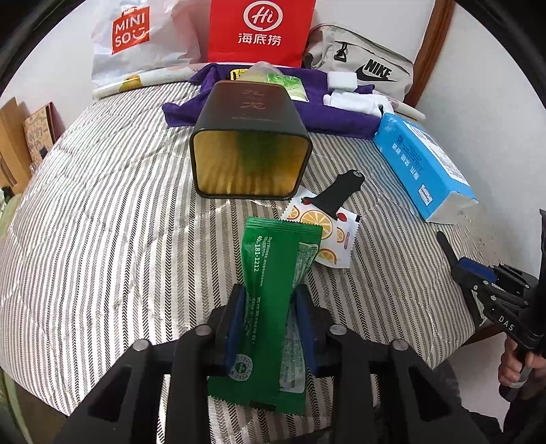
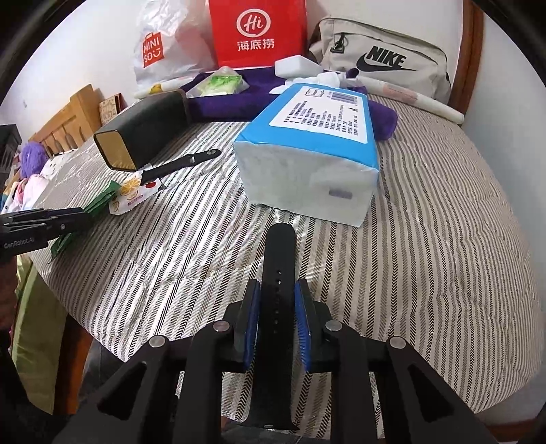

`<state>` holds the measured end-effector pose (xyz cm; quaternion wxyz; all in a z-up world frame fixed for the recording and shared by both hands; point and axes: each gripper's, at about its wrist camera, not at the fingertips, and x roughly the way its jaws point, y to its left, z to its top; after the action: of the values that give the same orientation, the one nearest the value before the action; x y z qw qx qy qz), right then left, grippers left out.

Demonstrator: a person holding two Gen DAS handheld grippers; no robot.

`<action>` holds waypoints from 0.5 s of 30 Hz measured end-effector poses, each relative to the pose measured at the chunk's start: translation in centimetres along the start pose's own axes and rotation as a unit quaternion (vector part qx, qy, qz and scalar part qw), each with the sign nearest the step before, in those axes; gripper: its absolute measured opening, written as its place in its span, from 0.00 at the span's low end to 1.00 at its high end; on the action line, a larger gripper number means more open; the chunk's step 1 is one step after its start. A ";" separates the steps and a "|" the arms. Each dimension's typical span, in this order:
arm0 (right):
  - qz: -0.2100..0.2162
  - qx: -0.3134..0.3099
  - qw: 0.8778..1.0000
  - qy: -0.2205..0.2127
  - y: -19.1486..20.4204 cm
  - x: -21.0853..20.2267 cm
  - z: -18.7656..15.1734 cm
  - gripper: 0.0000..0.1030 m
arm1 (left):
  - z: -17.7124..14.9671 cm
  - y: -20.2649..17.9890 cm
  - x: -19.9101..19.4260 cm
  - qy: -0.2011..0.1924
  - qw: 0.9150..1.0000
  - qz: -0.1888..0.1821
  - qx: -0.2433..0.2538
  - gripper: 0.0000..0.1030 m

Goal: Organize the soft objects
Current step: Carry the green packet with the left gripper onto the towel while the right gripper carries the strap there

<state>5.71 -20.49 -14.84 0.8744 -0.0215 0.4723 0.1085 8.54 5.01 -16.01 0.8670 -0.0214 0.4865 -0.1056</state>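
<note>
My left gripper is shut on a green sachet whose top end points at the open mouth of a dark tin lying on its side with a golden inside. Beside the sachet lies a white packet with orange slices and a black watch strap piece on top of it. My right gripper is shut on another black watch strap with holes, held upright above the striped cover. In front of it lies a blue tissue pack. The right gripper shows at the right edge of the left wrist view.
At the back lie a purple cloth, a white sponge, a small clear bag with green contents, a red paper bag, a white Miniso bag and a grey Nike pouch. Plush toys sit left of the bed.
</note>
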 end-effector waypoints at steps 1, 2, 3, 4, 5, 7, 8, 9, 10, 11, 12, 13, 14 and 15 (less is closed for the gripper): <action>0.004 0.002 1.000 0.002 -0.1 -0.1 0.0 0.20 | 0.0 0.1 -0.2 -0.002 1.000 -0.003 -0.003 0.25; 0.011 0.004 1.000 0.005 -0.2 -0.2 0.0 0.20 | 0.1 0.1 -0.4 -0.004 1.000 -0.010 -0.005 0.25; 0.015 0.005 1.000 0.006 -0.2 -0.3 -0.1 0.20 | 0.1 0.2 -0.8 -0.006 1.000 -0.016 -0.007 0.25; 0.015 0.006 1.000 0.005 -0.2 -0.6 -0.1 0.20 | 0.2 0.2 -1.1 -0.008 1.000 -0.017 -0.008 0.25; 0.016 0.005 1.000 0.004 -0.1 -0.8 -0.1 0.20 | 0.3 0.1 -1.5 -0.012 1.000 -0.016 -0.008 0.25; 0.022 0.004 1.000 -0.002 0.2 -1.6 0.0 0.20 | 0.5 0.1 -2.2 -0.017 1.000 -0.018 -0.008 0.25; 0.027 0.005 1.000 -0.005 0.2 -2.0 0.1 0.20 | 0.6 0.1 -2.4 -0.019 1.000 -0.021 -0.010 0.25; 0.032 0.005 0.999 -0.007 0.3 -2.3 0.2 0.20 | 0.7 0.1 -2.7 -0.021 0.999 -0.023 -0.011 0.25; 0.036 0.004 0.999 -0.010 0.5 -2.7 0.4 0.20 | 0.8 0.0 -3.0 -0.023 0.999 -0.023 -0.011 0.25; 0.036 0.002 0.999 -0.014 0.6 -3.1 0.5 0.20 | 0.9 -0.1 -3.2 -0.025 0.999 -0.022 -0.012 0.25; 0.036 -0.002 0.999 -0.017 0.7 -3.5 0.7 0.20 | 1.0 -0.1 -3.4 -0.026 0.999 -0.024 -0.014 0.25; 0.038 -0.005 0.999 -0.022 0.9 -4.0 0.9 0.20 | 1.1 -0.1 -3.7 -0.029 0.999 -0.029 -0.015 0.25; 0.040 -0.007 0.999 -0.027 1.0 -4.5 1.1 0.20 | 1.2 -0.1 -4.0 -0.031 0.999 -0.032 -0.017 0.25; 0.042 -0.008 0.999 -0.032 1.0 -4.9 1.4 0.20 | 1.4 -0.1 -4.4 -0.034 0.999 -0.033 -0.017 0.25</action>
<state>4.00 -20.15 -9.92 0.8835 -0.0057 0.4439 0.1494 7.48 5.68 -11.61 0.8785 -0.0557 0.4576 -0.1251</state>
